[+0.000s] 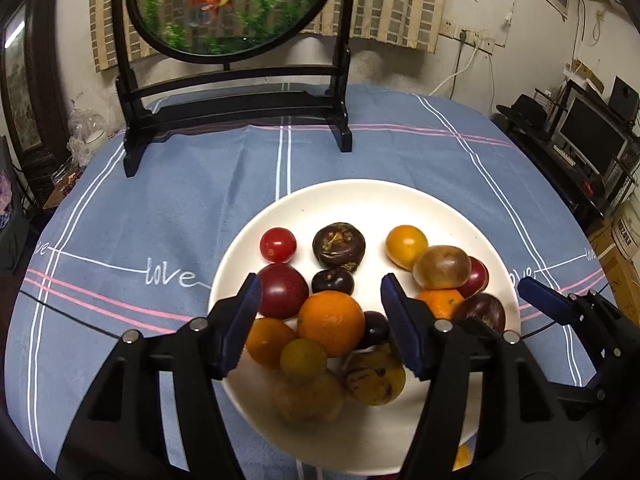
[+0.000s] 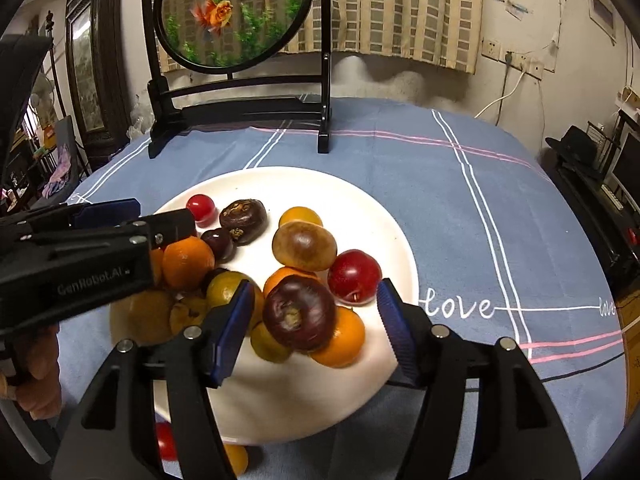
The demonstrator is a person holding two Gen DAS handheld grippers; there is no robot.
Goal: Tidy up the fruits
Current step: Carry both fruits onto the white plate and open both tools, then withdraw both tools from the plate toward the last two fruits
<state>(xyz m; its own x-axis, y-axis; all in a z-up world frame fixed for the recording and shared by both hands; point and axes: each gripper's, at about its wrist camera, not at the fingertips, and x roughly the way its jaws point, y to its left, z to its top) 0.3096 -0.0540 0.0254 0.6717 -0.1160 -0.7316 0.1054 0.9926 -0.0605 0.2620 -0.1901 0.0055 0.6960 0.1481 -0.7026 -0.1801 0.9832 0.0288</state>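
Note:
A white plate (image 1: 360,200) on the blue tablecloth holds several fruits: oranges, red plums, dark purple fruits, a cherry tomato (image 1: 277,244) and yellow-green ones. My left gripper (image 1: 320,324) is open, hovering over the plate's near side, its jaws either side of a large orange (image 1: 331,323). In the right wrist view my right gripper (image 2: 314,328) is open over the plate (image 2: 384,208), its jaws flanking a dark purple fruit (image 2: 298,312) on an orange (image 2: 340,344). The left gripper's fingers (image 2: 120,208) enter that view from the left.
A black wooden stand with a round goldfish panel (image 1: 236,4) stands at the table's far side. A red fruit (image 2: 166,442) and an orange one (image 2: 236,458) lie off the plate at its near edge. Shelves and a monitor (image 1: 592,132) are right of the table.

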